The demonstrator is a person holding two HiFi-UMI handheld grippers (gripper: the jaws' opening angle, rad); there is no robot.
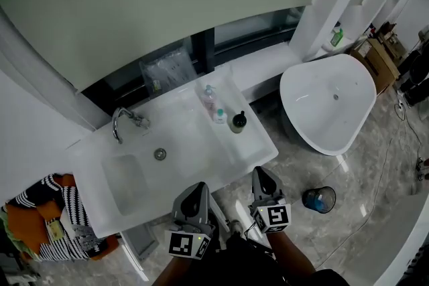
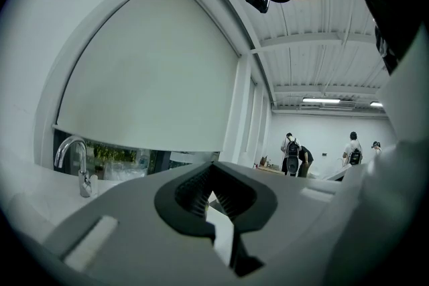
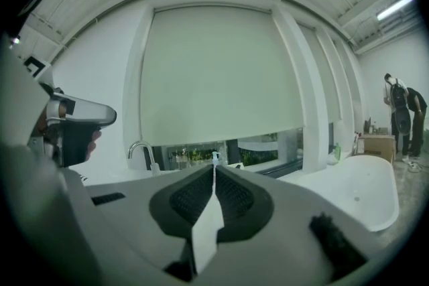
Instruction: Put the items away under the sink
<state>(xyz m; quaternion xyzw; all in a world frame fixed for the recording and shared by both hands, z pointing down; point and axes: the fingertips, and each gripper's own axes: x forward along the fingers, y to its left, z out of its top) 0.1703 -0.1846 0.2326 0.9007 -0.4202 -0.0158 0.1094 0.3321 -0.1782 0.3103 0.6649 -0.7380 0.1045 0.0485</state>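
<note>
Three items stand on the right end of the white sink counter (image 1: 255, 144): a clear bottle (image 1: 209, 97), a teal-capped pump bottle (image 1: 219, 116) and a dark round bottle (image 1: 238, 121). Both grippers hover in front of the counter's near edge, apart from the items. My left gripper (image 1: 196, 185) (image 2: 213, 164) is shut with nothing in it and points at the counter near the faucet (image 2: 77, 161). My right gripper (image 1: 259, 172) (image 3: 214, 166) is shut and empty too. Just above its tips, in the right gripper view, the top of a pump bottle (image 3: 214, 157) shows. The cabinet front below the sink is mostly hidden.
A chrome faucet (image 1: 120, 120) and basin (image 1: 131, 174) take up the counter's left. A clear plastic bag (image 1: 167, 67) lies on the sill. A white bathtub (image 1: 332, 100) stands right, a blue bin (image 1: 320, 199) on the floor, and a basket with striped cloth (image 1: 50, 221) left. People (image 2: 293, 154) stand far off.
</note>
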